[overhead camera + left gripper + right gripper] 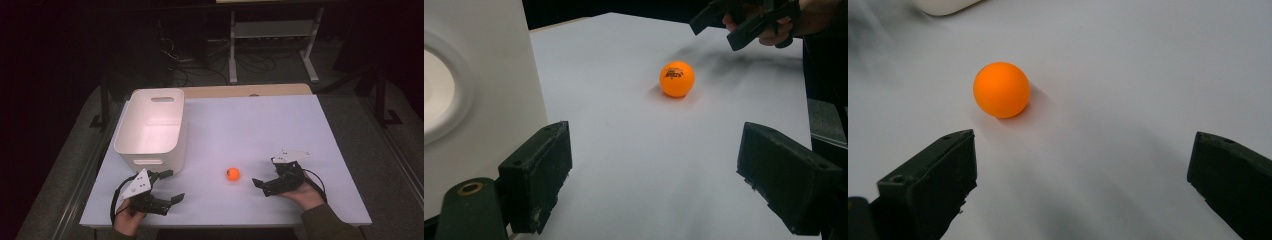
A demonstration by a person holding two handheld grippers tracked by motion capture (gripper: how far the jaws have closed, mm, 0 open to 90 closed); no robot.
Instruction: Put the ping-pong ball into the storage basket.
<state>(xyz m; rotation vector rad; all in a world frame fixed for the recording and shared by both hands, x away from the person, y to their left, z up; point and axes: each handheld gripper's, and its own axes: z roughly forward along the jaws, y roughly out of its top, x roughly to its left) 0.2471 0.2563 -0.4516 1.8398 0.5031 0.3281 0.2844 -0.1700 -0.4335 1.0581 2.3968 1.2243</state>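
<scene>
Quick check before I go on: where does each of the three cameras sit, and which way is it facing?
High view: above the person's side, looking forward and down on the table; both hands show.
Left gripper view: rides the left gripper, facing the ball, bin beside it; right gripper beyond.
Right gripper view: rides the right gripper, facing the ball.
All share the ball.
</scene>
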